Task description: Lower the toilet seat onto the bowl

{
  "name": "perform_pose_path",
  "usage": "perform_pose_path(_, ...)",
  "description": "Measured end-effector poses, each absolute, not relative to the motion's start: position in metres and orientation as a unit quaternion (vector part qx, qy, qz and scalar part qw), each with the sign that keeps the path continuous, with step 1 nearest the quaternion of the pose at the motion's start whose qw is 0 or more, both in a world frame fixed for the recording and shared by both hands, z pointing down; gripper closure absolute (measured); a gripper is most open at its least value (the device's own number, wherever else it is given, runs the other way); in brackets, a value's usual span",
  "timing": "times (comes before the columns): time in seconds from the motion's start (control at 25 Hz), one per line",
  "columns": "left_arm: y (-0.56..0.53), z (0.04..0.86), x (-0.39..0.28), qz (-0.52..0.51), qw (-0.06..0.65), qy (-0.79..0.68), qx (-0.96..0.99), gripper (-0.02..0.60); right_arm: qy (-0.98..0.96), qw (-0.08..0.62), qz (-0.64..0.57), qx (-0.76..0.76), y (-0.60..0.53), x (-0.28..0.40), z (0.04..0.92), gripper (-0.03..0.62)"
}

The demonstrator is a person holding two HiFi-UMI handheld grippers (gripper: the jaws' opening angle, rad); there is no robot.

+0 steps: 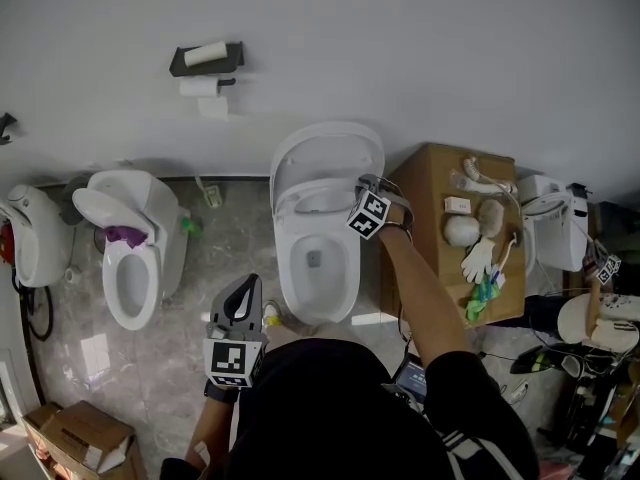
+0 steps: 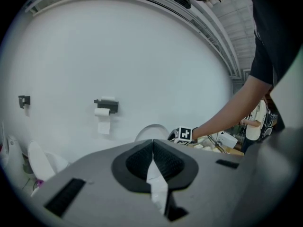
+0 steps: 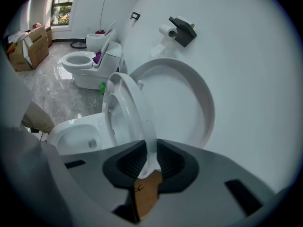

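Note:
The white toilet stands in the middle of the head view, its lid upright against the wall. The seat is tilted part-way forward off the lid. My right gripper is shut on the seat's right rim. In the right gripper view the thin seat runs edge-on between the pads of the right gripper, with the lid behind it and the bowl below left. My left gripper hangs low near the person's body, away from the toilet. The left gripper is shut on nothing.
A second toilet with something purple on it stands to the left. A paper-roll holder hangs on the wall. Right of the bowl is a wooden cabinet carrying small items. Cardboard boxes sit at the lower left, and another white fixture stands far right.

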State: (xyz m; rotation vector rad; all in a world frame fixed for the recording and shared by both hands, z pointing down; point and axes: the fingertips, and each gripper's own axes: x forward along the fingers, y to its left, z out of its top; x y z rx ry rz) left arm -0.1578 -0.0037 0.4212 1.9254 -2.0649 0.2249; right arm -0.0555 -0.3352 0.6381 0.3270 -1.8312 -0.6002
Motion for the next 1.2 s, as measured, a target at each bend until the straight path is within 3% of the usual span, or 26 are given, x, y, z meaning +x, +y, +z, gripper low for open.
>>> perform_pose_path(1.2, 0.003, 0.427, -0.143, 0.077, 0.158, -0.691, 0.701, 0.569, -0.776, 0.557, -0.256, 0.149, -0.290, -0.028, 0.641, 0.529)
